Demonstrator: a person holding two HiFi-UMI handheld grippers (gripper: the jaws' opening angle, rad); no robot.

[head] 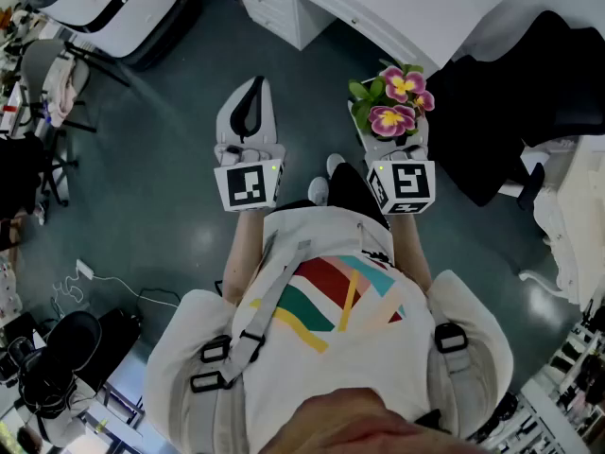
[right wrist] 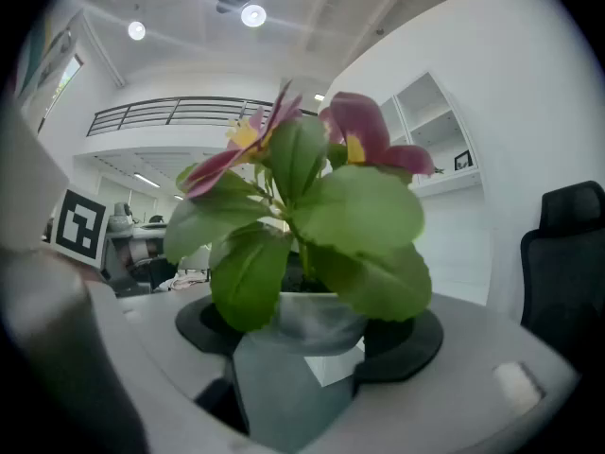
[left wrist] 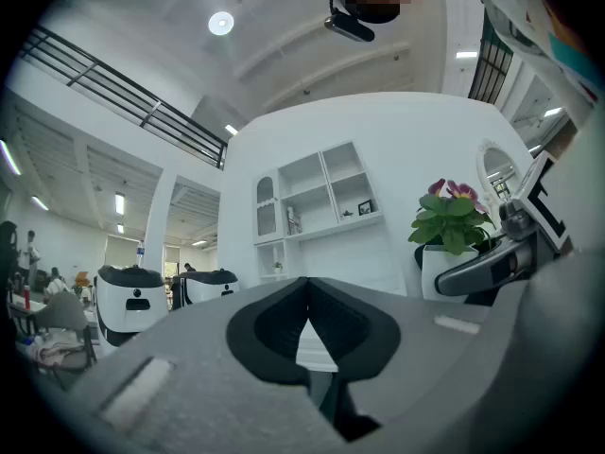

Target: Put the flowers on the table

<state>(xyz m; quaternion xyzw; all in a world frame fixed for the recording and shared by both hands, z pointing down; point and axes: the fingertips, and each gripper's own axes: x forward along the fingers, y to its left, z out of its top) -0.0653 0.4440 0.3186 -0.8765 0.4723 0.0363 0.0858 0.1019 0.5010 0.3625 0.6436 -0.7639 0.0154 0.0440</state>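
The flowers (head: 401, 100) are pink and yellow blooms with green leaves in a small white pot (right wrist: 317, 318). My right gripper (head: 391, 129) is shut on the pot and carries it upright above the floor, in front of my chest. In the right gripper view the pot sits between the black pads (right wrist: 406, 334) and the leaves fill the middle. My left gripper (head: 251, 91) hangs beside it on the left, shut with nothing held, its pads (left wrist: 284, 315) meeting at the tip. The left gripper view shows the potted flowers (left wrist: 452, 223) to its right. The white table (head: 378, 17) lies just ahead.
A black office chair (head: 529, 102) stands right of the table. White machines (head: 113, 8) sit at the far left, with chairs near them. Cables and a black bag (head: 57, 348) lie on the dark floor at lower left. A white shelf wall (left wrist: 321, 197) stands ahead.
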